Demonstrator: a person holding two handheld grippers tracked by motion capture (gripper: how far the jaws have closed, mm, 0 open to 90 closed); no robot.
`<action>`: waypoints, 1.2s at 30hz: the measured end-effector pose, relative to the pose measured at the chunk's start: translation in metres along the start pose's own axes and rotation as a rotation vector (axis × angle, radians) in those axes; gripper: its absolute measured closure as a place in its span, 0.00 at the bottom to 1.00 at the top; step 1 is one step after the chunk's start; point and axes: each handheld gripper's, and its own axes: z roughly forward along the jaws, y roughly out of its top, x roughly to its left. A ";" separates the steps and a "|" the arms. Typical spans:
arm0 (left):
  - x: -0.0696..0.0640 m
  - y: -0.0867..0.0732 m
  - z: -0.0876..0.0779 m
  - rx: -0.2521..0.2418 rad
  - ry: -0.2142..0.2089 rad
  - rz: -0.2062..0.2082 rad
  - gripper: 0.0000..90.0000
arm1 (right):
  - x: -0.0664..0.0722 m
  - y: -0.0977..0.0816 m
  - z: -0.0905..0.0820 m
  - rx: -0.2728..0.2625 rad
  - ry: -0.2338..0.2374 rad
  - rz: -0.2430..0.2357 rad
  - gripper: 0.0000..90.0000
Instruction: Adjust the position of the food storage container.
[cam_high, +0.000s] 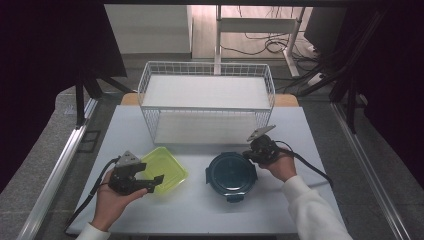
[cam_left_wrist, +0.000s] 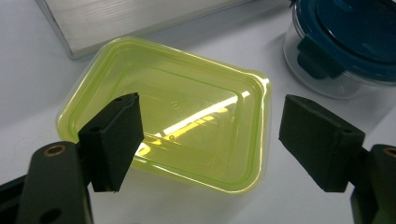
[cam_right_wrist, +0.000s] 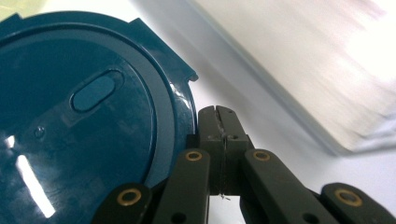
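Tongs first: our left tongs (cam_left_wrist: 205, 144) stand released, jaws wide, hovering low over the near edge of the yellow-green tray (cam_left_wrist: 168, 112), one pad above its floor and the other out past its near rim, touching nothing that we can see. Our right tongs (cam_right_wrist: 218, 135) are clenched tight on nothing, their tips resting just beside the rim of the round container with the dark blue lid (cam_right_wrist: 88, 116), close to one of its clip tabs; whether they touch it we cannot tell. Both containers sit on the desk (cam_high: 210, 210), the tray at the left and the lidded one just to its right, near each other but apart. We judge the main risk at the left: the tray looks thin and light, so closing on one wall could flex it, or skid it across the smooth desk toward the lidded container. At the right, clenched tips pushing at the lid's edge could slide the whole container instead of working a clip, or slip off the glossy plastic. Farther back stands the white wire basket (cam_high: 207, 67); a careless shove could drive either container into its front mesh.
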 end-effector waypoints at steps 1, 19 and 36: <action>0.000 0.000 -0.001 -0.001 0.000 -0.001 0.24 | 0.002 0.001 0.001 -0.004 0.007 -0.004 0.99; -0.001 0.000 -0.001 -0.006 -0.007 -0.005 0.24 | 0.029 -0.011 -0.003 -0.046 0.082 0.005 0.99; 0.002 0.004 0.003 -0.018 -0.031 -0.022 0.24 | 0.039 -0.018 -0.005 -0.066 0.140 0.023 0.99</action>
